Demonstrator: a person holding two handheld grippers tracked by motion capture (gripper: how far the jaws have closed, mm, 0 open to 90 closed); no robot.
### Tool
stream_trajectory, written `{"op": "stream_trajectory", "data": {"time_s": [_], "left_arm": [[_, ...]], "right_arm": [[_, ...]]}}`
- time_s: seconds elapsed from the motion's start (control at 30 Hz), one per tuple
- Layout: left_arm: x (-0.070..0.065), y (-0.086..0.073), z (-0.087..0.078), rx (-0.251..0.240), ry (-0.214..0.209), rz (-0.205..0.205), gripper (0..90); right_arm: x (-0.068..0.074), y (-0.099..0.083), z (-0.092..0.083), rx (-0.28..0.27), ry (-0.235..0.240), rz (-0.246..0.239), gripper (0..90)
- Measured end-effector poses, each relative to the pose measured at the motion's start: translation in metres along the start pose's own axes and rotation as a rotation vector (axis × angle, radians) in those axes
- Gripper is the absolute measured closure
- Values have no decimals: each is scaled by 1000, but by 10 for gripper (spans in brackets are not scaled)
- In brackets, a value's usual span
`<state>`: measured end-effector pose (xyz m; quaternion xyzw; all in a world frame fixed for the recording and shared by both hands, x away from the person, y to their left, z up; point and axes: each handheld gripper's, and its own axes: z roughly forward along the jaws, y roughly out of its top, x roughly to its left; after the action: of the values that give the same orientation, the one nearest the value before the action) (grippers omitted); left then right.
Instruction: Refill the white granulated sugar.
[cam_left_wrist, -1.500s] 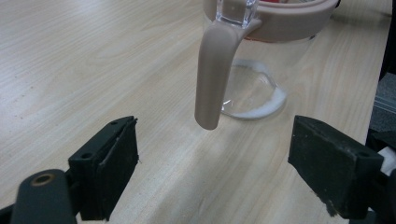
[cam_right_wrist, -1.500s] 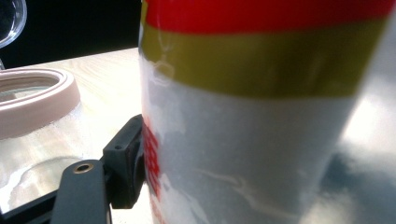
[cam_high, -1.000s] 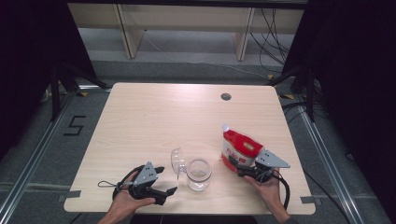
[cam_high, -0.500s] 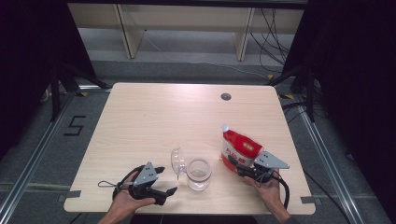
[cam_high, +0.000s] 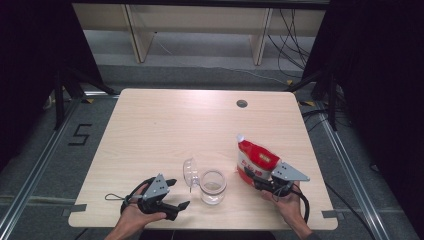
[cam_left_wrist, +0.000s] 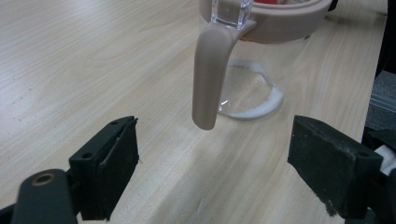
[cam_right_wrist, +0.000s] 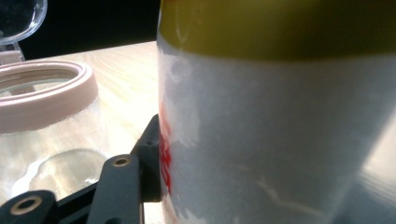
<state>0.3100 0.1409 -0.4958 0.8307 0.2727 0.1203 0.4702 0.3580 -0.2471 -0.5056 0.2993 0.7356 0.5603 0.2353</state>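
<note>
The right tool (cam_high: 256, 178) has its jaws closing in on the base of the red-and-white pouch (cam_high: 256, 159), and in the right gripper view one black pad sits against the pouch's (cam_right_wrist: 275, 140) white side, so I read it as gripping the pouch low down. The pouch stands upright on the worktop (cam_high: 200, 125), just at three o'clock of the open glass jar (cam_high: 212, 186), whose clear lid (cam_high: 190, 171) is flipped back at ten o'clock of the mouth. The left tool (cam_high: 172, 192) waits spread wide and empty, at nine o'clock of the jar; in the left gripper view the jar's beige latch (cam_left_wrist: 210, 77) hangs dead ahead between its jaws. My advice: squeeze the soft pouch firmly but low, lift it straight, keep the snipped corner high until it is over the jar mouth, and let the left tool steady the jar first.
</note>
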Motion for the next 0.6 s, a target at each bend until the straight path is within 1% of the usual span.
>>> {"op": "stream_trajectory", "data": {"time_s": [0.03, 0.07, 0.1, 0.13, 0.17, 0.2, 0.23, 0.27, 0.3, 0.33, 0.37, 0.4, 0.47, 0.5, 0.53, 0.57, 0.6], "left_arm": [[2, 1, -1, 4, 2, 34, 156], [1, 0, -1, 5, 2, 5, 156], [0, 0, -1, -2, 9, -3, 156], [0, 0, -1, -2, 9, -3, 156], [2, 0, -1, 0, 11, 32, 156], [2, 0, -1, -5, 9, 26, 157], [2, 0, -1, -5, 9, 26, 157], [0, 0, 0, -7, 7, 8, 157], [2, 0, -1, 6, -1, 27, 157], [1, 0, -1, 0, 2, 8, 157], [1, 0, -1, 0, 2, 8, 157], [-1, -1, 0, -8, 7, -8, 157], [0, -1, -1, -10, 9, -8, 157], [0, -1, -1, -10, 9, -8, 157], [0, -1, -1, -10, 10, -8, 157], [0, -1, -1, -10, 10, -8, 157], [1, -1, -1, -2, 13, -2, 157]], "right_arm": [[1, 0, 1, -11, -2, -12, 480], [0, 1, 1, 7, 5, -38, 481], [2, 2, 1, 2, 1, -62, 482], [2, 2, 1, 2, 1, -62, 482], [5, 3, 1, 1, 16, -70, 483], [5, 3, 0, 5, -7, -85, 484], [5, 3, 0, 5, -7, -85, 484], [6, 4, 0, -5, -3, -114, 485], [9, 5, 0, -6, -12, -135, 486], [8, 5, 0, -10, -13, -167, 486], [8, 5, 0, -10, -13, -167, 486], [12, 6, -1, -1, 6, -162, 487], [14, 7, -2, 6, -2, -187, 488], [14, 7, -2, 6, -2, -187, 488], [17, 8, -3, 11, -17, -218, 490], [17, 8, -3, 11, -17, -218, 490], [18, 9, -4, 30, -25, -248, 490]]}}
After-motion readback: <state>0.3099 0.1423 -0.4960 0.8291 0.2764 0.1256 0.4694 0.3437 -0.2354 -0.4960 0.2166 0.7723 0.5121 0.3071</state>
